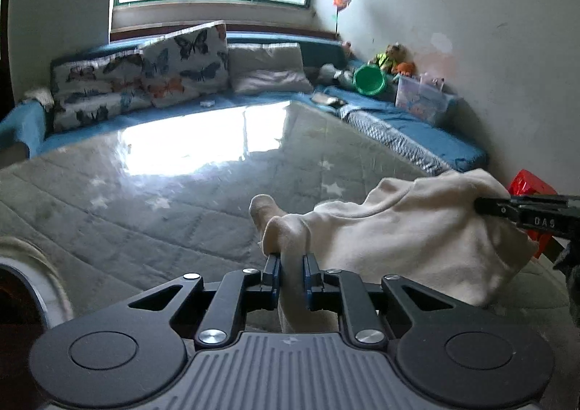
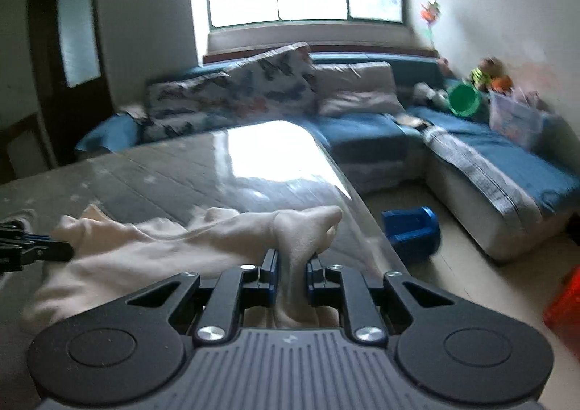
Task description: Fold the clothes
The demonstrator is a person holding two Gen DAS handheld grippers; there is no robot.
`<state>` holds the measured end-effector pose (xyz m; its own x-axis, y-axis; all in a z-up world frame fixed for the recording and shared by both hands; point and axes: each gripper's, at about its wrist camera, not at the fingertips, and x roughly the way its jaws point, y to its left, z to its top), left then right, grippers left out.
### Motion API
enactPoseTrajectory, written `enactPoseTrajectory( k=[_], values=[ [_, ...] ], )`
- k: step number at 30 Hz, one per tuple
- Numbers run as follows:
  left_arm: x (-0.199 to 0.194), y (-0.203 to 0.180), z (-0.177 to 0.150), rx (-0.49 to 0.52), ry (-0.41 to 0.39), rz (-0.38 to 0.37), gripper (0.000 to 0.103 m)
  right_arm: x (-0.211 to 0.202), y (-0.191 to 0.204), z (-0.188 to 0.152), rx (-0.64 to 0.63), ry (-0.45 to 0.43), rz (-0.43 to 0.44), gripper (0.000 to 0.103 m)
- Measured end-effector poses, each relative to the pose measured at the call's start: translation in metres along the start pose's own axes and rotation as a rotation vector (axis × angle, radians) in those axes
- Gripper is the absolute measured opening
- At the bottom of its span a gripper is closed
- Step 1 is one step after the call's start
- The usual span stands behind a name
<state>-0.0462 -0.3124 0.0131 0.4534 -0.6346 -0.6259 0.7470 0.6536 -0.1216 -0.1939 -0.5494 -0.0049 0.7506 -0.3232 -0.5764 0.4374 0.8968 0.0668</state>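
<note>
A cream-white garment (image 1: 409,229) is held up over a grey quilted table cover with white stars (image 1: 163,192). My left gripper (image 1: 291,259) is shut on one bunched corner of the garment. My right gripper (image 2: 291,258) is shut on another bunched corner of the garment (image 2: 163,247). The cloth stretches between the two grippers. The right gripper also shows in the left wrist view (image 1: 482,206), clamped on the garment's far right edge. The left gripper shows in the right wrist view (image 2: 67,250) at the garment's left end.
A blue corner sofa (image 1: 417,127) with butterfly cushions (image 1: 145,76) runs behind the table. A green bucket (image 1: 369,79), toys and a clear box (image 1: 422,100) sit on it. A blue plastic stool (image 2: 411,227) lies on the floor by the table. A red crate (image 2: 565,305) is at the right.
</note>
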Motion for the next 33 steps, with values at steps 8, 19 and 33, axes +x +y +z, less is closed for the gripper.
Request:
enactPoseTrajectory(
  k=[8,19,33],
  values=[
    [-0.010,0.014,-0.003,-0.037,-0.017,0.033,0.034,-0.012,0.012,-0.009,-0.099,-0.063,-0.094,0.029],
    [-0.041,-0.023,-0.034,0.167,-0.062,-0.095,0.025,-0.018,0.018,-0.038,-0.043,-0.021,0.022,0.029],
    [-0.042,-0.036,-0.029,0.182,-0.079,-0.124,0.028,-0.034,0.044,-0.033,-0.094,-0.057,0.101,0.030]
  ],
)
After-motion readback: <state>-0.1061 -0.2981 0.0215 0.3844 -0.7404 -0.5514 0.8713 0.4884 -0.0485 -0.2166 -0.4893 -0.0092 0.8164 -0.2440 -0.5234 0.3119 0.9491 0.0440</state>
